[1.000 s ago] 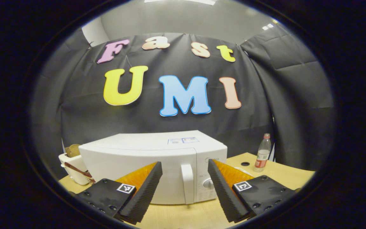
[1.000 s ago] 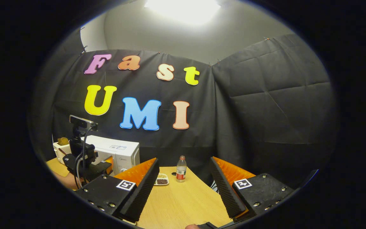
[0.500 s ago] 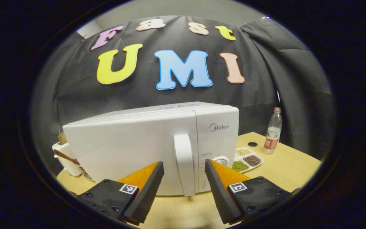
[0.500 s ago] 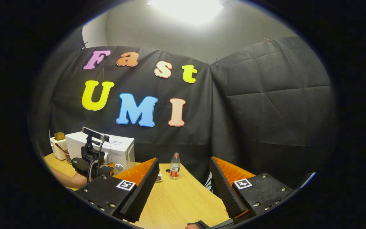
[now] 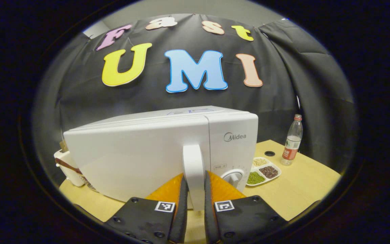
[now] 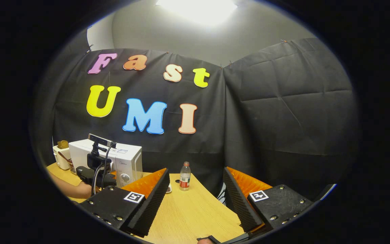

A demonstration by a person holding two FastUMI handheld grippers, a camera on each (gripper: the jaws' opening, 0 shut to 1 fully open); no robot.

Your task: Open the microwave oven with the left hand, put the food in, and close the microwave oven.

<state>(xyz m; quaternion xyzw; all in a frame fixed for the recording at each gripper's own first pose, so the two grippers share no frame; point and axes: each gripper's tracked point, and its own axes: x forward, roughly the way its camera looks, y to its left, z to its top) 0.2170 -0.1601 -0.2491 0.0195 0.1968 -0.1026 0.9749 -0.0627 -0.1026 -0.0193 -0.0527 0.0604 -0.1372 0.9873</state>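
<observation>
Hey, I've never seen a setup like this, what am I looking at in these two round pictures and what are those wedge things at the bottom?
A person holds a two-finger grasping tool in each hand; each carries a camera. In the left gripper view, the left tool is shut on the microwave oven door handle. In the right gripper view, the right tool hangs open over the wooden table. Beside the oven lie a divided dish of beans and a plastic bottle.
</observation>
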